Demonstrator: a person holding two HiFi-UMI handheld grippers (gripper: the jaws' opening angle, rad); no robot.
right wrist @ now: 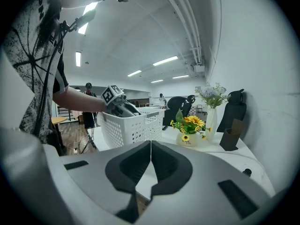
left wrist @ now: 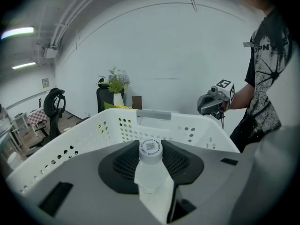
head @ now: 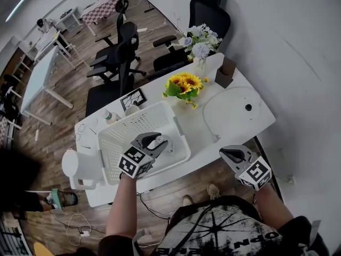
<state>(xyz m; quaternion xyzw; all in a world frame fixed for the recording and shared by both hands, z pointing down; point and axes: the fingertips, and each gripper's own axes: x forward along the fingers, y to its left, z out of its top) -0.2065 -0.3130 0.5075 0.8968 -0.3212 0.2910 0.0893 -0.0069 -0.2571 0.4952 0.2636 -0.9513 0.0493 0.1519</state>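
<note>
Left claw [head: 158, 142] clamped on bottle [left wrist: 151, 168], cap pointing out along jaws, above basket [head: 177, 122]; right claw [right wrist: 150, 142] closed, empty, well off to the right.

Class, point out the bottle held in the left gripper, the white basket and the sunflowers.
bottle [left wrist: 150, 168], left gripper view, clear body below the cap.
white basket [head: 133, 132], head view, bare perforated floor.
sunflowers [head: 184, 83], head view, yellow blooms.
</note>
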